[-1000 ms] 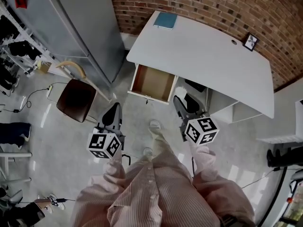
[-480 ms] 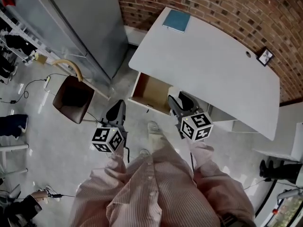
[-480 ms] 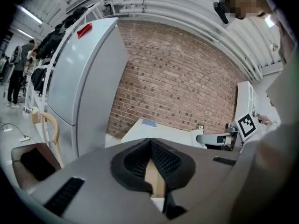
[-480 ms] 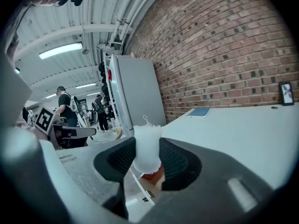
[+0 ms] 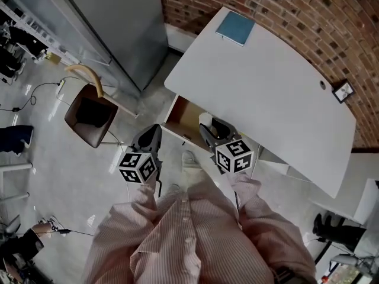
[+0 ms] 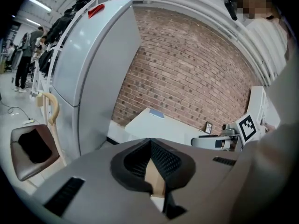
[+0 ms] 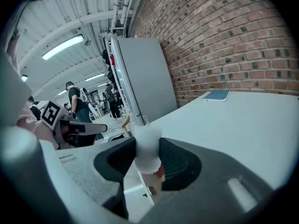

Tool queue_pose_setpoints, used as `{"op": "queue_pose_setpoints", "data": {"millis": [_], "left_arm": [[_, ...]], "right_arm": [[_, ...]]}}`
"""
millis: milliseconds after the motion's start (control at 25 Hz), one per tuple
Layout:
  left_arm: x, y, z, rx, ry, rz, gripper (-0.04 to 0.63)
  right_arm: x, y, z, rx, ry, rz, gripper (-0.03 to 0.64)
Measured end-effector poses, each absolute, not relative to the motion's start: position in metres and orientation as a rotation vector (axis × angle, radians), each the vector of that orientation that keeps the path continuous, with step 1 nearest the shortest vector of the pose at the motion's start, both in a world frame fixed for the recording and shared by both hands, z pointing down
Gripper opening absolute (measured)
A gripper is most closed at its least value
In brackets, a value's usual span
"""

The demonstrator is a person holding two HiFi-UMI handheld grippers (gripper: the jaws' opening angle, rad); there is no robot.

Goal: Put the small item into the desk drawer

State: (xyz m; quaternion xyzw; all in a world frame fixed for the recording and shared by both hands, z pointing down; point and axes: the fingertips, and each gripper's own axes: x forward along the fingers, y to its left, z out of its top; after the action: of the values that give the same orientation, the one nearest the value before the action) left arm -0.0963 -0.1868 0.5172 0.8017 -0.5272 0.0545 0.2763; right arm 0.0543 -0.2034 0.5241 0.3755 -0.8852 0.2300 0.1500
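Grips the small white item [image 7: 147, 150] at mid-body in the clenched right gripper [image 5: 208, 128], over the open drawer [image 5: 182, 115] under the desk [image 5: 266, 81]. Looks light and softish, apt to crush or slip if squeezed hard. Shows the left gripper [image 5: 151, 136] closed on nothing near the drawer front, with the chair [image 5: 89, 114] well left and only the desk edge close.

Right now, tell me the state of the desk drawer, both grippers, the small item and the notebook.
Wood-lined drawer of the white desk: pulled open.
Right gripper: jaws shut on the small white item.
Small white item: held between the right jaws.
Left gripper: jaws together, nothing between them.
Blue notebook: closed, lying flat on the desk top.
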Motion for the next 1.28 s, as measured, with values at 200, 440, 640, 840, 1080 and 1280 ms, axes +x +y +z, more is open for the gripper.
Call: {"op": "queue_pose_setpoints", "data": {"millis": [200,440,640,840,1080,1280], "left_arm": [[-0.098,-0.195,0.541,2.084,-1.417,0.173,-0.002],[-0.105,-0.202,0.575,1.990,-1.413,0.183,-0.002],[-0.106,-0.214,0.608,1.941,-1.383,0.188,-0.002],[-0.098,-0.221,0.645,1.899,-1.340,0.190,-0.002],[-0.092,-0.227,0.689,1.862,-1.311,0.191,-0.002],[-0.089,-0.231,0.714,1.840,-1.297,0.191,-0.002]], "right_arm": [[0.040,-0.214,0.547,0.950,-2.512,0.662,0.161],[0.024,-0.223,0.586,0.844,-2.433,0.645,0.161],[0.015,-0.232,0.629,0.803,-2.357,0.659,0.161],[0.008,-0.240,0.681,0.759,-2.278,0.657,0.161],[-0.002,-0.252,0.747,0.703,-2.186,0.655,0.161],[-0.003,-0.255,0.795,0.650,-2.102,0.678,0.161]]}}
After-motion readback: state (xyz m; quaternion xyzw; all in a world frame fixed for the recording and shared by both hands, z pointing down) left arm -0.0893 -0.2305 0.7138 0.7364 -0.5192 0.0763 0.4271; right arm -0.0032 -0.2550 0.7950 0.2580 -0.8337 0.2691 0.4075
